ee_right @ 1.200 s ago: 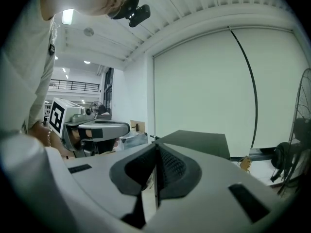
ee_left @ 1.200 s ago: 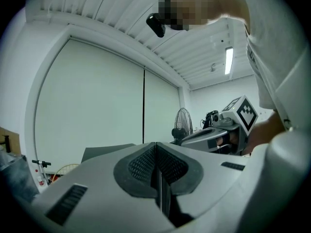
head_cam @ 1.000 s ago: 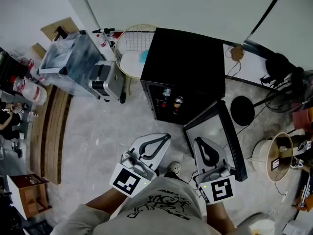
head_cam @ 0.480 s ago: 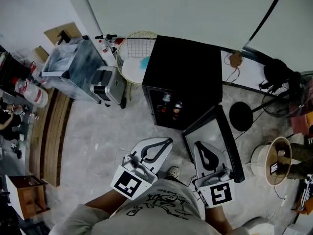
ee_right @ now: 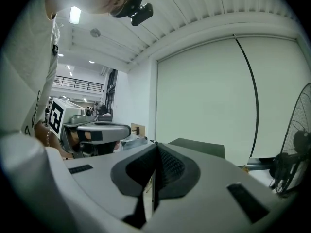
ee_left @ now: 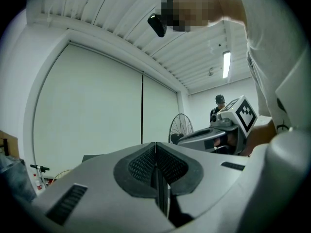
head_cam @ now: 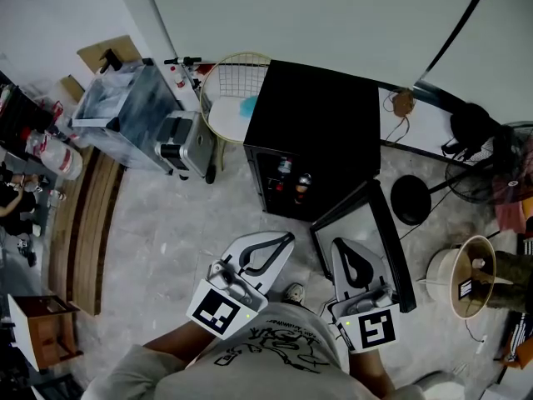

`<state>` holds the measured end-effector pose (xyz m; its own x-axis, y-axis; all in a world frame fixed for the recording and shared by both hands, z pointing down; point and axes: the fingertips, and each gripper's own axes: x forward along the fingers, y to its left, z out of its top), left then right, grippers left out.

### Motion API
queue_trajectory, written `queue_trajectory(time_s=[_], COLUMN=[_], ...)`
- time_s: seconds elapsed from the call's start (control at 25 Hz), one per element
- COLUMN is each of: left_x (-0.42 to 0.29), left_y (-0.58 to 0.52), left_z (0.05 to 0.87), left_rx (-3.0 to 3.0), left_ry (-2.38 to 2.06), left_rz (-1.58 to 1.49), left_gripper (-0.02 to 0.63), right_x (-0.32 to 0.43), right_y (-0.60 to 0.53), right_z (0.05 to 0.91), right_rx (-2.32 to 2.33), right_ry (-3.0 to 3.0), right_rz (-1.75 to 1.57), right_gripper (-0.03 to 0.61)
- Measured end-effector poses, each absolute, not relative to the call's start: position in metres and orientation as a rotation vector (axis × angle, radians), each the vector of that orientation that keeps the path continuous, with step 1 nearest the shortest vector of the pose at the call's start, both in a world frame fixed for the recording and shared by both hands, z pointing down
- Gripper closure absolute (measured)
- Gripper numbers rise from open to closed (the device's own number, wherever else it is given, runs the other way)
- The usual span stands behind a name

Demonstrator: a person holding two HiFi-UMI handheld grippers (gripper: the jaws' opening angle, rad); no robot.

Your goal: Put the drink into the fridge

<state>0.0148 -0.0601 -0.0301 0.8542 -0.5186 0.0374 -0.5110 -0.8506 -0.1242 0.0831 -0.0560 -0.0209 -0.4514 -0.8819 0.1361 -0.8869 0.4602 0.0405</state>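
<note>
Black mini fridge with door swung open, two drinks seen standing inside it, left gripper and right gripper held level before it, both jaw pairs pressed together, nothing gripped.

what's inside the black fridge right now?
With the door open, the fridge shows a drink and a second drink side by side. The rest of the inside is dark, and the fridge's top covers everything further back.
</note>
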Motion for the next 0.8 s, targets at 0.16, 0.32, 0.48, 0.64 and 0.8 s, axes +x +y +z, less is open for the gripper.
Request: queue_trajectory(time_s=[0.16, 0.32, 0.48, 0.64, 0.8], left_x=[0.0149, 0.0146, 0.0137, 0.0156, 0.0169], left_y=[-0.0624, -0.0629, -0.0625, -0.0624, -0.0606], left_z=[-0.0288, -0.0257, -0.0262, -0.024, -0.0235], left_rx=[-2.939, -2.958, -2.957, -2.965, -2.984], left_ry=[0.843, 0.865, 0.866, 0.873, 0.889], left_rz=[-0.087, -0.08, -0.079, -0.078, -0.068], left_gripper=[0.592, 0.592, 0.592, 0.592, 0.592], right_x=[0.0851, 0.0871, 0.0866, 0.0878, 0.0882], right_y=[-0.0574, -0.0585, -0.058, -0.0569, -0.0546], right_z=[-0.022, -0.021, -0.0227, -0.0216, -0.0218], right_rx=[1.572, 1.578, 1.578, 1.578, 1.579], right_ry=[-2.562, -2.556, -2.556, -2.558, -2.558], right_rz=[0.059, 0.063, 0.055, 0.056, 0.059], right_gripper=[0.572, 0.572, 0.572, 0.572, 0.572])
